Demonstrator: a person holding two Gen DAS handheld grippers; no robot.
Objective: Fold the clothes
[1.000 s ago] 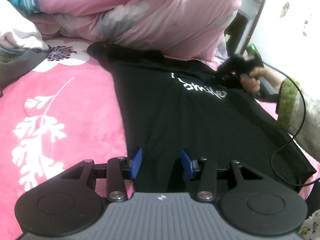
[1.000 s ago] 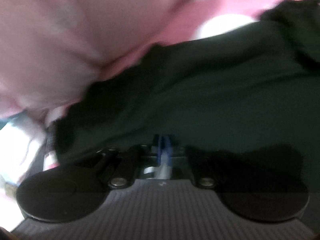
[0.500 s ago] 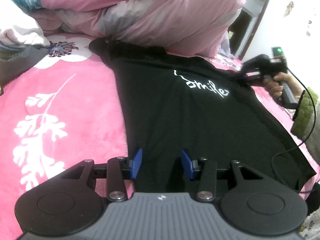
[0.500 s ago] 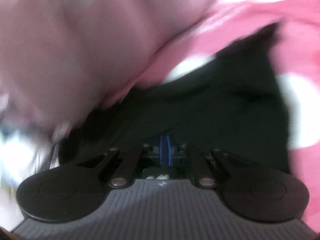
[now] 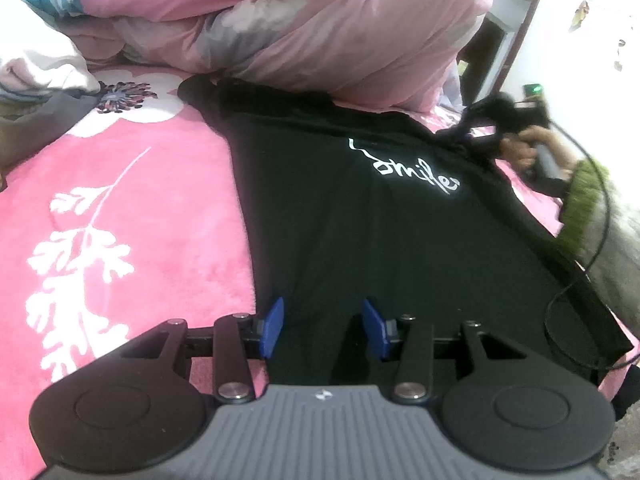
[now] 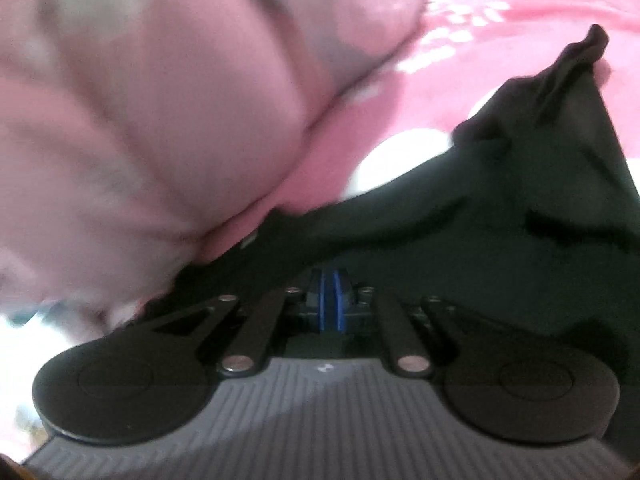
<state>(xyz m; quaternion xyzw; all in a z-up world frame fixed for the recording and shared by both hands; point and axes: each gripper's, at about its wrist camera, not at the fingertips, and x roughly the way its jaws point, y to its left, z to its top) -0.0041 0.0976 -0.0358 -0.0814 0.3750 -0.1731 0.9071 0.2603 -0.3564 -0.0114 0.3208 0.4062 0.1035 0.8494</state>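
Note:
A black T-shirt (image 5: pixel 360 216) with white script lettering lies spread flat on the pink bed cover, hem toward me. My left gripper (image 5: pixel 323 326) is open, its blue pads on either side of the hem's left part, low over the fabric. My right gripper (image 6: pixel 330 298) is shut on the black T-shirt (image 6: pixel 500 232) at its far right sleeve and pulls the cloth taut. It also shows in the left wrist view (image 5: pixel 492 124), at the shirt's far right corner, held by a hand.
A bunched pink duvet (image 5: pixel 320 28) lies right behind the shirt's collar end. The pink floral bed cover (image 5: pixel 120 208) extends to the left. White and grey clothes (image 5: pixel 36 80) lie at the far left. A dark doorway (image 5: pixel 500 40) stands at the back right.
The right gripper has pulled the shirt's right sleeve outward and back, spreading and flattening the shirt. The left gripper has stayed open at the hem.

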